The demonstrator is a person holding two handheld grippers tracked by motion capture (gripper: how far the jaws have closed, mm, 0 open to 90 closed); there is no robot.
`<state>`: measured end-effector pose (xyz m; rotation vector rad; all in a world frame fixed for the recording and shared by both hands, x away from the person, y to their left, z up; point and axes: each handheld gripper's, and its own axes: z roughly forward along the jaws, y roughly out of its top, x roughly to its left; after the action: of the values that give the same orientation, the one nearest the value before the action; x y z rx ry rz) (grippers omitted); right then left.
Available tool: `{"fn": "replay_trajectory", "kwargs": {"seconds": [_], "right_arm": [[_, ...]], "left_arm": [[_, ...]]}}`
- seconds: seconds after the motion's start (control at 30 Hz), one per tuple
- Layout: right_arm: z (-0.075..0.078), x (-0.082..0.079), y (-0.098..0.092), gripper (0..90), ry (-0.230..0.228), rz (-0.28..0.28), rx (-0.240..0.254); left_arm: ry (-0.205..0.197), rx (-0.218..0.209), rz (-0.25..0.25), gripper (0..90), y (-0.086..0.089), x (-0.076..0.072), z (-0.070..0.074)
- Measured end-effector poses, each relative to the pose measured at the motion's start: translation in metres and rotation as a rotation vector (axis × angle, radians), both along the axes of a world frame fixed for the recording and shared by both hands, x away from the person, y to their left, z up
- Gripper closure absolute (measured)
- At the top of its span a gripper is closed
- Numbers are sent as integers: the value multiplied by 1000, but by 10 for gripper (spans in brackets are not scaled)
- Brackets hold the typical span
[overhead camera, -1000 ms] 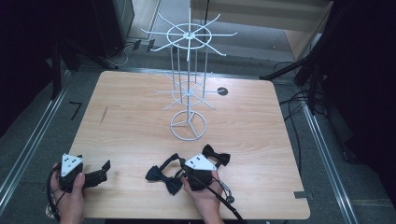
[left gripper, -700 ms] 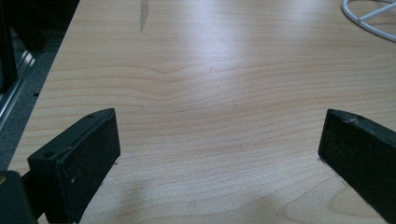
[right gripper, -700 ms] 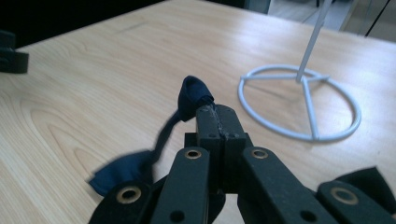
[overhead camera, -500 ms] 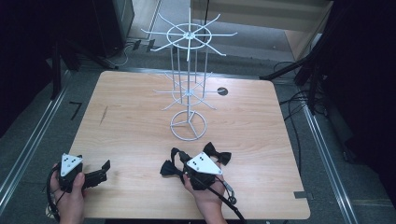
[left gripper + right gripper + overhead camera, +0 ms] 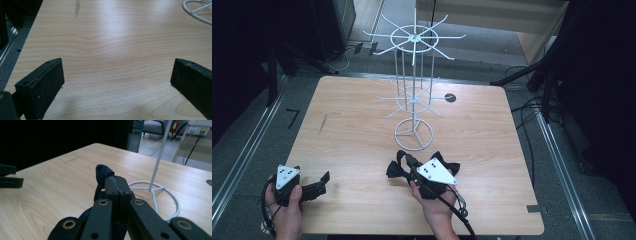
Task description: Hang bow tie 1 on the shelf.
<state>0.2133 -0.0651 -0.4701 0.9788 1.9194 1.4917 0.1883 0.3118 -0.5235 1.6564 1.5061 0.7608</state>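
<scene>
Left gripper [image 5: 314, 189] rests at the table's [image 5: 352, 145] near-left edge, jaws wide apart, nothing between them. Right gripper [image 5: 116, 185] is clamped on the dark bow tie's [image 5: 398, 167] strap, lifted just in front of the white wire rack [image 5: 413, 75]. The rack's hooks lie ahead and above; right hand nearer.

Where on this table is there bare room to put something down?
The widest bare wood lies on the table between the left claw and the white wire rack. The right edge beyond the rack is free too. It's crowded where the right claw holds the dark bow tie.
</scene>
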Motion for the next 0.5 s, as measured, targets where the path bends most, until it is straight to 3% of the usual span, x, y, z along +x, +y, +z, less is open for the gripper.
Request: {"fn": "replay_trajectory", "kwargs": {"seconds": [0.5], "right_arm": [[18, 4, -16, 900, -27, -52, 52]], "left_arm": [[2, 2, -3, 0, 0, 0, 0]]}}
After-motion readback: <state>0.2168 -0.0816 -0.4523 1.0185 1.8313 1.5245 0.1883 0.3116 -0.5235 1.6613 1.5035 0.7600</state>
